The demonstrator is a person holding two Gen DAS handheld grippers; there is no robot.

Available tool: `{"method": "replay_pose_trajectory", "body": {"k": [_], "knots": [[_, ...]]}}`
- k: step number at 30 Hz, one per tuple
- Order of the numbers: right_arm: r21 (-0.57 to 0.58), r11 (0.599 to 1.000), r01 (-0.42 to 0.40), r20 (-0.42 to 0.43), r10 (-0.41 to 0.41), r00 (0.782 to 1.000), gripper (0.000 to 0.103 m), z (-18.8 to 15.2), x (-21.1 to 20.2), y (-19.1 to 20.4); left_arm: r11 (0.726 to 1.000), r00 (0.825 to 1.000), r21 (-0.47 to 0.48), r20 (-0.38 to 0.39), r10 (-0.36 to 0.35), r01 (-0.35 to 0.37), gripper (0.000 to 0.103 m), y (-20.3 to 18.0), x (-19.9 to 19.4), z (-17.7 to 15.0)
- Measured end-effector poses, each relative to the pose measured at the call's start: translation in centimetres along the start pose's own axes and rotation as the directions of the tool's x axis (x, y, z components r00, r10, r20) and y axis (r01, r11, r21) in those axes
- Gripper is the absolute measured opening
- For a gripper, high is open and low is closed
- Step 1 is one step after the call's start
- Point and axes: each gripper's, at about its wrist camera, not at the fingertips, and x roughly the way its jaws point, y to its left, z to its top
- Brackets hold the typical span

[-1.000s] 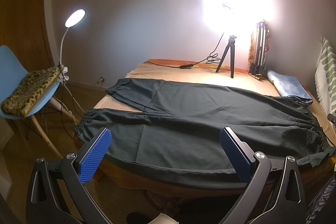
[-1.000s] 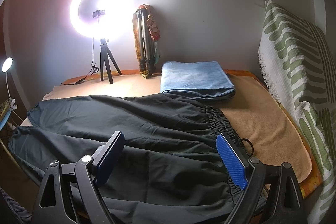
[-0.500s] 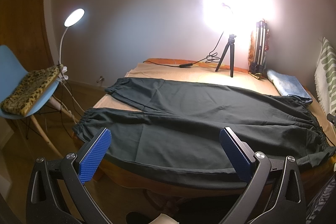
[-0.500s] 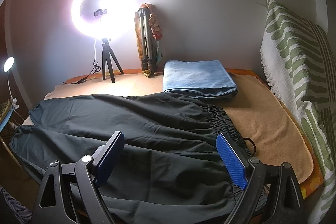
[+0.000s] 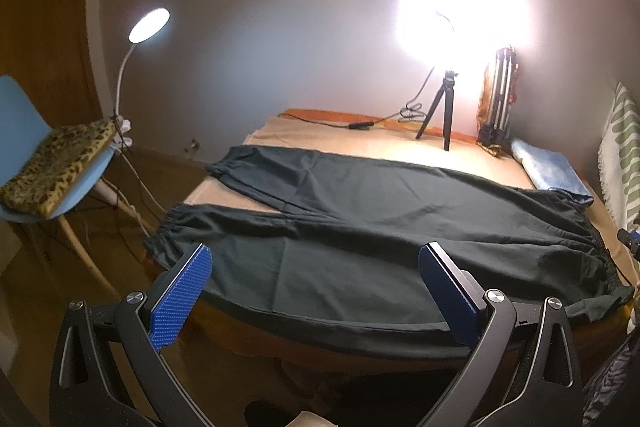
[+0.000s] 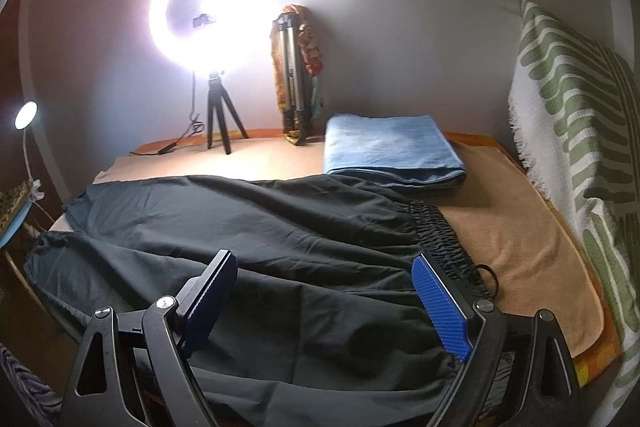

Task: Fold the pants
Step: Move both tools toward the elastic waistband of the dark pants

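Blue-padded jaws of both grippers stand wide apart, holding nothing, touching nothing. Left gripper (image 5: 314, 291) hovers near the pants' (image 5: 360, 211) near edge, over the lower leg. Right gripper (image 6: 332, 303) hangs above the hip area, waistband (image 6: 440, 239) just beside its right pad. Pants lie flat and unfolded across the tabletop (image 6: 516, 227), legs split toward the left, cuffs (image 5: 172, 231) at the far-left edge. Fabric looks thin, soft, light, likely a bit slippery; will drape and wrinkle. Best holds, I judge: waistband corner and a cuff. Beyond: blue towel (image 6: 392, 151), ring light (image 6: 212, 15).
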Motion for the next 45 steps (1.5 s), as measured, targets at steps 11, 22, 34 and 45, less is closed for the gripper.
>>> {"method": "replay_pose_trajectory", "body": {"k": [11,22,34,45], "knots": [[-0.164,0.973,-0.165,-0.019,0.164,0.986,0.091,-0.8,0.5,4.5,0.994,0.994,0.000,-0.021,0.110,-0.110,0.103,5.4,0.1,0.6],[-0.437,0.761,-0.481,-0.307,0.376,0.874,0.088,-3.2,3.1,13.5,0.977,0.980,-0.125,-0.129,0.154,-0.170,0.094,12.1,3.0,-1.8],[-0.525,0.611,-0.592,-0.472,0.371,0.800,0.080,-7.2,6.1,18.4,0.922,0.966,-0.340,-0.233,0.110,-0.186,0.084,19.2,6.3,-4.7],[-0.524,0.580,-0.623,-0.551,0.327,0.768,0.038,-8.7,8.2,19.4,0.903,0.958,-0.410,-0.287,0.010,-0.132,0.084,20.2,11.5,-5.6]]}}
